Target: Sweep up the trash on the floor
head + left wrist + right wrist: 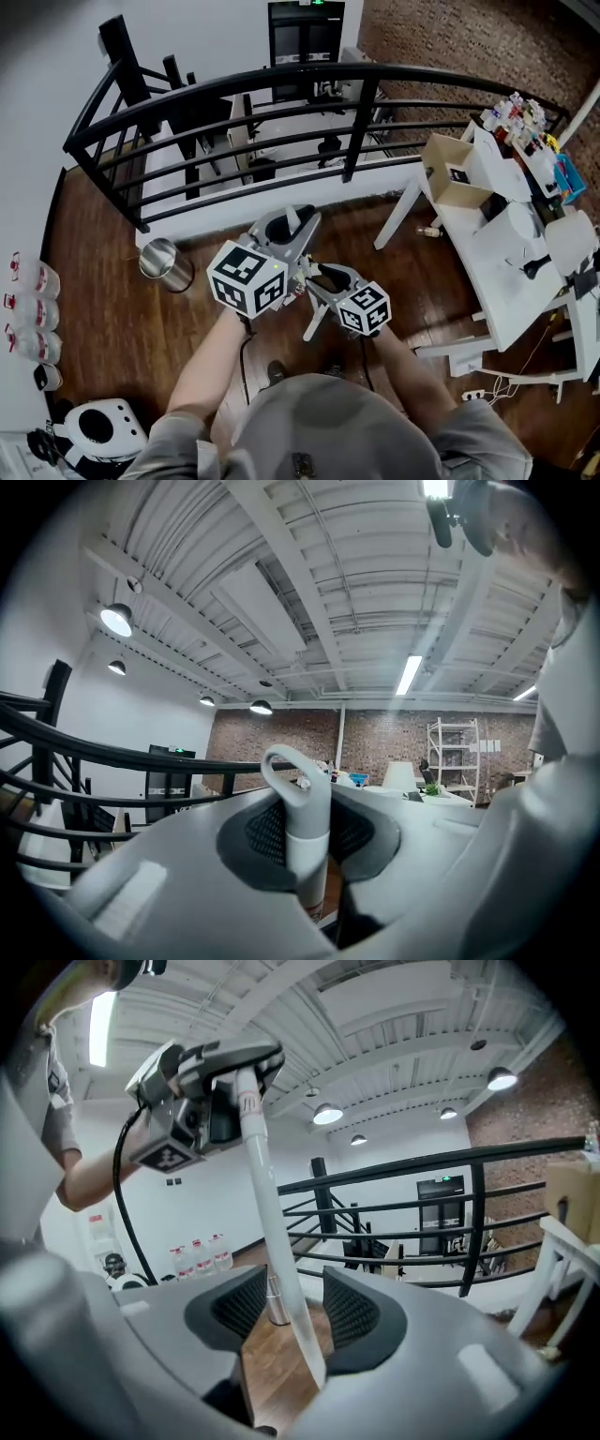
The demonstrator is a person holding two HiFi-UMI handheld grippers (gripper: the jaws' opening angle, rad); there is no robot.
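Grip on the broom handle (306, 803) is with my left gripper (305, 834); its jaws are closed on the white pole just under the looped end, the ribbed pads (267, 832) pressing it from both sides, and it faces a brick wall (375, 735) far across the room; my right gripper (292, 1309) sits lower on the same pole with its jaws spread wide, the handle running up between them with neither side pressing it; in the right gripper view the pole slants up and left to the left gripper, which clamps its top; in the head view I see both grippers close together in front of the person (309, 431), above the dark wooden floor (112, 309); the brush end of the broom is hidden below the hands; a metal bin (166, 264) stands on the floor to the left, near the black railing (281, 84); a white table (492, 277) carrying a cardboard box (453, 173) stands to the right; a small thing (429, 231) lies on the floor by its leg, too small for me to name; water bottles (28, 314) line the left wall.
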